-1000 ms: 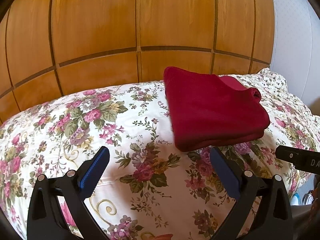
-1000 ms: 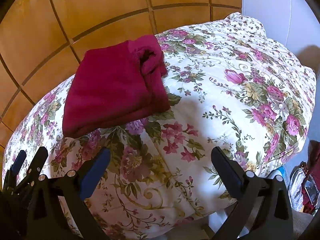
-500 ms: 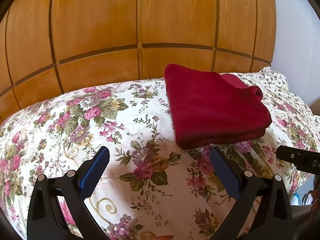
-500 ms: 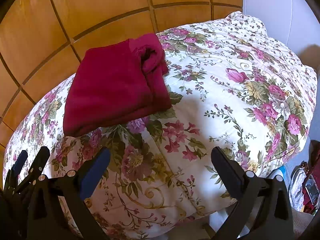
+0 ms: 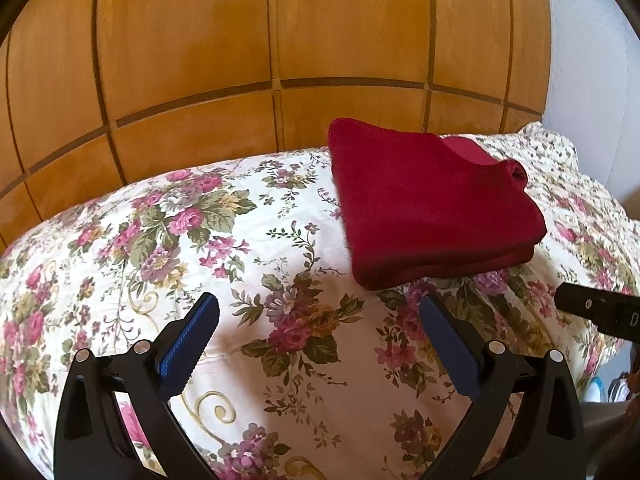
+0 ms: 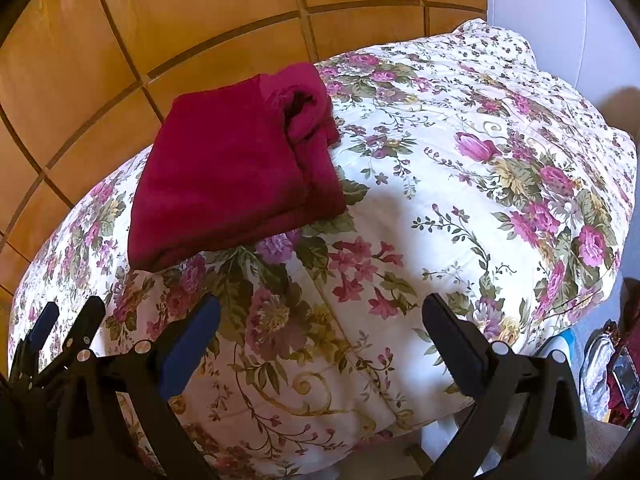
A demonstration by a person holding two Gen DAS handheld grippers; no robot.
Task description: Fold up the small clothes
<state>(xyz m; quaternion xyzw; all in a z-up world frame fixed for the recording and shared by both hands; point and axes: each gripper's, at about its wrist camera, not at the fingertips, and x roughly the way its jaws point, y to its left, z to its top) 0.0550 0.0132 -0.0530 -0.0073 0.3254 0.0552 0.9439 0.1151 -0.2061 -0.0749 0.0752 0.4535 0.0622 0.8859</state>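
In the left wrist view the left gripper [image 5: 319, 320] hovers with fingers spread and empty above the floral bedspread [image 5: 248, 264], a folded dark-red garment [image 5: 432, 208] lying near the bed's headboard edge, while the right wrist view shows the right gripper [image 6: 320, 322] likewise spread and empty.

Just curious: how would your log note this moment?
left gripper: open, empty | right gripper: open, empty | red garment: folded on floral bedspread

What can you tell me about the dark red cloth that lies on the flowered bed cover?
The dark red cloth looks like soft, fleecy fabric, folded into a thick, roughly square stack of several layers. One rolled, open-ended part shows at its far right corner. It lies flat on the flowered bed cover, near the wooden panels. Nothing else touches it; both grippers are apart from it, jaws open.
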